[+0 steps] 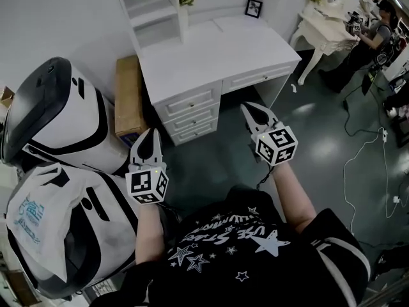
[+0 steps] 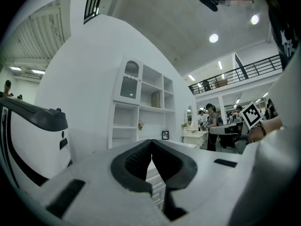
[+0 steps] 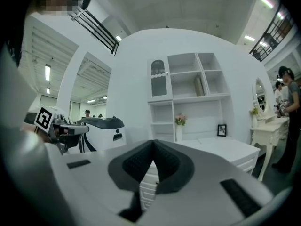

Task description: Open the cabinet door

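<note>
Held short of the desk [image 1: 217,50] with left gripper [image 1: 151,135] and right gripper [image 1: 246,108] jaws pressed together, empty, cabinet door [image 3: 158,78] high above desk's left rear; probably ungraspable unless jaws spread.

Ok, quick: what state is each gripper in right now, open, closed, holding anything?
Left gripper: closed, holding nothing.
Right gripper: closed, holding nothing.

— Is your way to the desk [image 1: 211,47] open?
— Yes, bare floor [image 1: 223,155] lies along its front edge. The white machine [image 1: 64,117] and cardboard box [image 1: 128,98] crowd its left edge; cables [image 1: 347,171] trail on the floor at your right
</note>
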`<control>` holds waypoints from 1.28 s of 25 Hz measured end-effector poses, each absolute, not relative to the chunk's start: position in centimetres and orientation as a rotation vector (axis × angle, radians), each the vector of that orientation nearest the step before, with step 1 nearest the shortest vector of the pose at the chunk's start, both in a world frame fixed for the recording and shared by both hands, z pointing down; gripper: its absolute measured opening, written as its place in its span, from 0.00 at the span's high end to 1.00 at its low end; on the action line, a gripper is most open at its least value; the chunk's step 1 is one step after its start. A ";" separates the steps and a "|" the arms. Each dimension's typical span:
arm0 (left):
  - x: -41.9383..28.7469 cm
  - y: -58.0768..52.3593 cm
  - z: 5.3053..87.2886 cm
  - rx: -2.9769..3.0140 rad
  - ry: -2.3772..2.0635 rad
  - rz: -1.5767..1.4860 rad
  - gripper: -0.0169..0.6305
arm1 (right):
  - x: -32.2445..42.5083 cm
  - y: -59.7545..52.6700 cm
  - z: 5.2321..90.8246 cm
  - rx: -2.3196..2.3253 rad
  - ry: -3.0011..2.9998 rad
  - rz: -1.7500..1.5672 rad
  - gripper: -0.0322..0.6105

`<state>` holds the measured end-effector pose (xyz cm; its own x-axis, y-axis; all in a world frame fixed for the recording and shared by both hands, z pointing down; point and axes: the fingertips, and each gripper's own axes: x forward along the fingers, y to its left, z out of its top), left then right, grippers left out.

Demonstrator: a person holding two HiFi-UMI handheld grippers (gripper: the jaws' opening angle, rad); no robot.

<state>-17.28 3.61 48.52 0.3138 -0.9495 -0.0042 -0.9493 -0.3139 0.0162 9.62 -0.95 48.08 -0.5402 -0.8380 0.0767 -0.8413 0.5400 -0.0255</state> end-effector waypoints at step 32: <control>-4.8 -24.9 40.1 2.470 -2.174 -0.010 0.27 | 20.2 -34.9 43.4 1.267 -2.887 0.025 0.94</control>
<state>-4.79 -24.87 40.06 0.1320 -0.9859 -0.1027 -0.9868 -0.1210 -0.1075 20.17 -34.95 43.40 -0.6771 -0.7359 -0.0038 -0.7357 0.6770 -0.0190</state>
